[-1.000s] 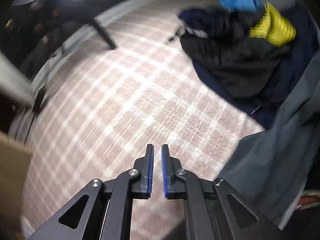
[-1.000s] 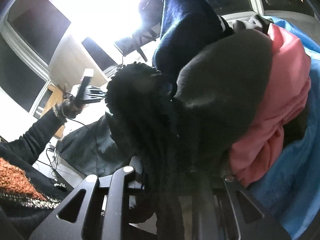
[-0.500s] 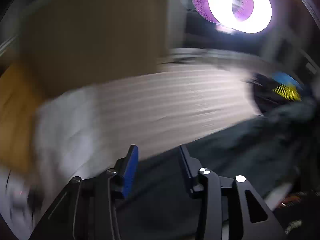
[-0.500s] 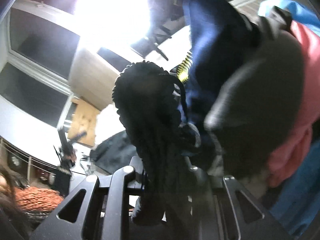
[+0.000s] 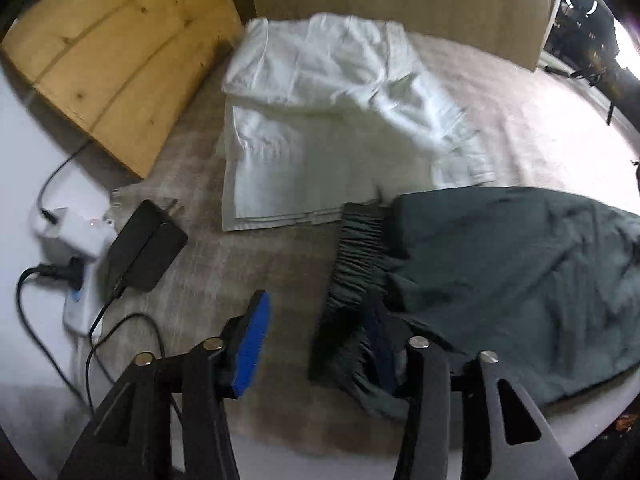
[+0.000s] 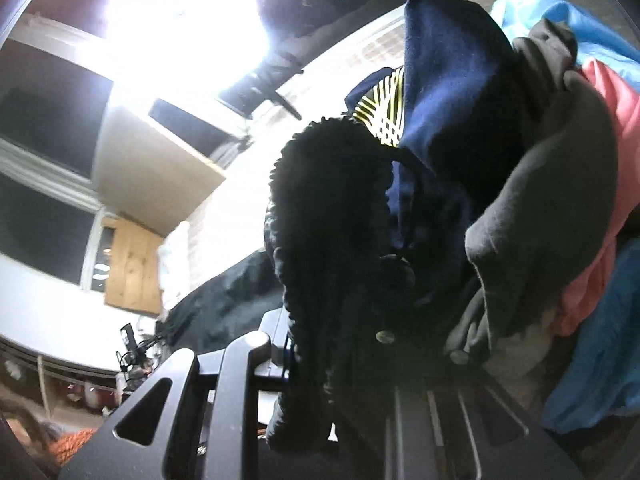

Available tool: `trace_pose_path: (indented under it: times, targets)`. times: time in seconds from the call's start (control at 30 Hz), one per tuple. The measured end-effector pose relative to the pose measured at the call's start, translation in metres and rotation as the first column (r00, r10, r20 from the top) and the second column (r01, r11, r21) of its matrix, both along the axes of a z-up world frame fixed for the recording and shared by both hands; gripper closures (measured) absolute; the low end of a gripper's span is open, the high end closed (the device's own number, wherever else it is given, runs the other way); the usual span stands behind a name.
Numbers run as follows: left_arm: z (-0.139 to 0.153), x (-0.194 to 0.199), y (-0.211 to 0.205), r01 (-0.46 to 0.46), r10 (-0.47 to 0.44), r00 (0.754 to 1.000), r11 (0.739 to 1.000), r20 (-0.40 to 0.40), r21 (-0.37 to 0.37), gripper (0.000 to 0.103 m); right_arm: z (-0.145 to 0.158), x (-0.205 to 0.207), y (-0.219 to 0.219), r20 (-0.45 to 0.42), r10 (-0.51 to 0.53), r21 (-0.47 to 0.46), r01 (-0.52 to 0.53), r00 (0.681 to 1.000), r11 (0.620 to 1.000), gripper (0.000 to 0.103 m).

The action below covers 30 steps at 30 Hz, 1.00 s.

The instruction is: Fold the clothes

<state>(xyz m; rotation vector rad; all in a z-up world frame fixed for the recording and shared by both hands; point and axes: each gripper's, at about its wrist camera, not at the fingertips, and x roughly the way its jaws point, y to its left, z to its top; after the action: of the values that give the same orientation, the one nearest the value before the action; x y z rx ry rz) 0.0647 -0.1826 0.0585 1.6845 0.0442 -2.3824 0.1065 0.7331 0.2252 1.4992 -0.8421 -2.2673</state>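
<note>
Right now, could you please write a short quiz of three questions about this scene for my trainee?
1. True or false: the white folded garment lies beside the wooden board.
2. Which part of the dark green trousers is nearest the left claw: (a) the elastic waistband, (b) a leg cuff, (c) a pocket?
3. What does the right claw grip?

Key: 1 true; 2 a; 3 a black knitted garment, lifted before the clothes pile.
</note>
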Motion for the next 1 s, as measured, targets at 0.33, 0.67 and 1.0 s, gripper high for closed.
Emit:
trace_pose_path:
  times: [0.33,0.67,1.0]
  targets:
    - [-0.034,-0.006,0.005,0.087,-0.089,0.996,0.990,0.020,0.109,0.040,0.010,0.001,-0.033,-0.004,-0.051,0.075,0.052,0.999,0.996,0.084]
    - [-0.017,0.005,0.032,0.048,-0.049,0.999,0.990,0.006,0.130,0.084,0.000,-0.003,-0.024,0.005,-0.078,0.038,0.078,0.997,0.996,0.084]
    - [0.127,0.015,0.136,0.195,-0.134,0.949,0.961,-0.287,0.196,0.092,-0.002,-0.014,-0.013,-0.022,-0.023,-0.014,0.023,0.999,1.000,0.084]
